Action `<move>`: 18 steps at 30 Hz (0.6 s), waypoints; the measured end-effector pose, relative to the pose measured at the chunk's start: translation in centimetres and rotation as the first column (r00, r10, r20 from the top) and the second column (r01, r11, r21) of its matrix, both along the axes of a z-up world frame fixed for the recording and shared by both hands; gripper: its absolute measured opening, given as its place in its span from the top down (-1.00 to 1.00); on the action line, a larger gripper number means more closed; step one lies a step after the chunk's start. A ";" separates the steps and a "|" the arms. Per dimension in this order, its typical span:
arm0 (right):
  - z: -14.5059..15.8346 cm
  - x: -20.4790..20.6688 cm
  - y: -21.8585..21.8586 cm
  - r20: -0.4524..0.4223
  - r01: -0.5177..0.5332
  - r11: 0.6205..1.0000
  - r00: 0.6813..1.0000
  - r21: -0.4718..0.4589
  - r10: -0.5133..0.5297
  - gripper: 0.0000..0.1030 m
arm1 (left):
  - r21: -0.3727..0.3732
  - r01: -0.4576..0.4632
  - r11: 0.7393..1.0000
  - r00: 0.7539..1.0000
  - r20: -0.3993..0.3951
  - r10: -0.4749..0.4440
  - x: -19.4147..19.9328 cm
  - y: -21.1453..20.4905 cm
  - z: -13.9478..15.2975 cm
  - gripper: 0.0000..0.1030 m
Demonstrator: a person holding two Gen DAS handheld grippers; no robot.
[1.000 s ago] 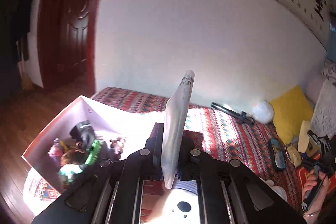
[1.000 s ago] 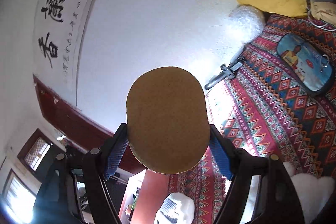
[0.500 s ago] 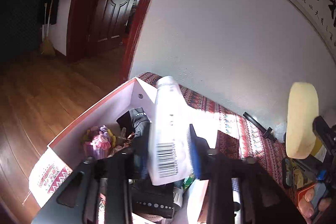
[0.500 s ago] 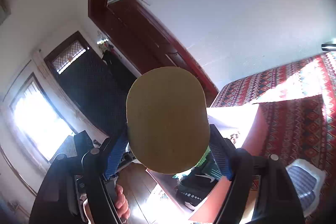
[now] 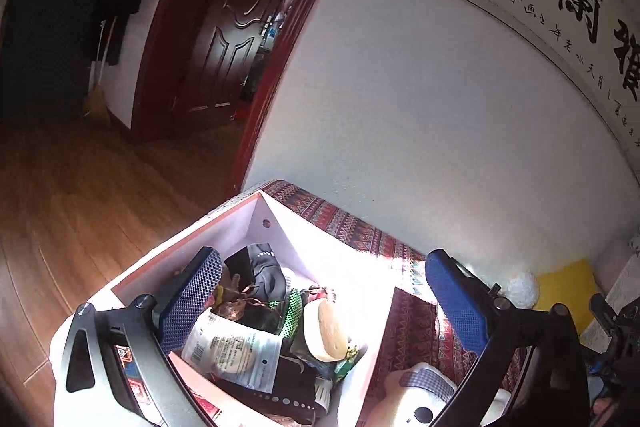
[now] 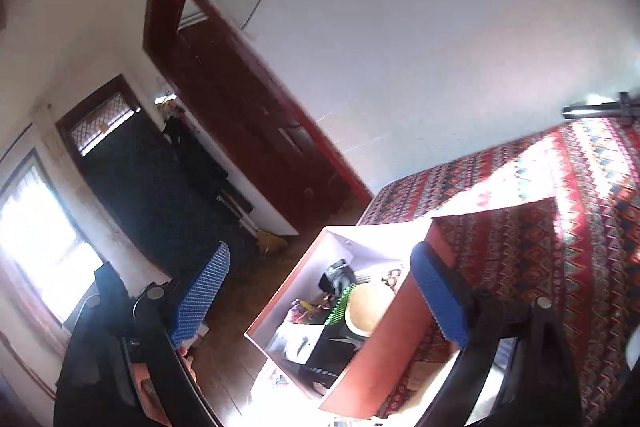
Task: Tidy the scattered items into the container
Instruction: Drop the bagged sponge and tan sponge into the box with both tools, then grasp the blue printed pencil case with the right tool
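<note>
White wall, dark red door and a red patterned woven cover [image 6: 560, 235] frame my work. On that cover's edge sits the white-lined, orange-sided cardboard box [image 5: 280, 223], already well filled: a flat white barcode-labelled packet [image 5: 232, 351] and a pale oval sponge-like pad [image 5: 326, 327] lie on top of dark clothing and small trinkets. My left claw [image 5: 320, 303] and right claw [image 6: 320, 295] both hang over the box, jaws spread wide, holding nothing. I judge most tidying done; a white plush toy [image 5: 420, 399] lies just outside the box.
</note>
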State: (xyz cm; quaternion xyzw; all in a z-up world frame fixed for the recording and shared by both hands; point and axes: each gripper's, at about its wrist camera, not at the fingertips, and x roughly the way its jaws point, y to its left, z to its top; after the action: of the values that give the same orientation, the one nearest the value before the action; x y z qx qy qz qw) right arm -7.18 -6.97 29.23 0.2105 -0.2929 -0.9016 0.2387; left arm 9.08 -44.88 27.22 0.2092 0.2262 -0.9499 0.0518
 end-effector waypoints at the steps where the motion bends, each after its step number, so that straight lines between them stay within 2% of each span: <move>1: -0.4 1.3 2.7 0.001 0.061 0.998 0.998 -0.023 -0.061 -0.81 | -0.010 0.030 1.000 1.000 0.000 -0.030 -0.2 1.2 0.1 -0.99; 2: -0.9 2.5 5.6 0.005 0.132 0.990 0.991 -0.049 -0.131 -0.95 | -0.018 0.067 0.998 0.998 0.003 -0.067 -0.5 2.7 0.2 -0.99; 3: -1.2 3.7 8.7 0.012 0.218 0.973 0.976 -0.081 -0.218 -0.99 | -0.029 0.111 0.993 0.994 0.012 -0.111 -0.6 4.7 0.6 -0.99; 5: -1.5 5.7 14.6 0.051 0.365 0.920 0.931 -0.146 -0.361 -0.99 | -0.056 0.205 0.977 0.978 0.044 -0.203 -1.6 8.7 0.4 -0.99; 6: -1.4 6.6 17.3 0.060 0.405 0.895 0.914 -0.186 -0.401 -0.99 | -0.069 0.254 0.965 0.966 0.064 -0.250 -2.0 10.9 0.0 -0.99; 8: -1.4 8.7 21.5 0.047 0.443 0.863 0.894 -0.244 -0.446 -0.99 | -0.102 0.365 0.926 0.925 0.152 -0.348 -3.2 15.5 -1.4 -0.99; 11: -1.5 10.7 26.1 0.068 0.504 0.813 0.859 -0.291 -0.508 -0.99 | -0.164 0.507 0.846 0.836 0.332 -0.437 -5.1 21.9 -5.0 -0.99; 14: -2.5 12.2 29.9 0.093 0.527 0.774 0.842 -0.350 -0.531 -0.99 | -0.266 0.575 0.774 0.770 0.496 -0.401 -6.0 27.1 -9.5 -0.99; 16: -3.7 12.9 32.6 0.136 0.572 0.736 0.814 -0.362 -0.565 -0.99 | -0.323 0.606 0.727 0.725 0.600 -0.338 -6.3 29.2 -12.4 -0.99; 18: -6.2 13.2 35.4 0.189 0.615 0.708 0.785 -0.348 -0.590 -0.99 | -0.368 0.605 0.706 0.703 0.663 -0.257 -6.4 29.5 -14.7 -0.99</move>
State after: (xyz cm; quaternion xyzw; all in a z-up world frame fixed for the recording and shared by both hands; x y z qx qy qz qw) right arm 6.01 28.41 23.00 0.0798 -0.5265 -0.8454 -0.0410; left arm 2.69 -15.34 12.50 0.5049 -0.1479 -0.8483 -0.0601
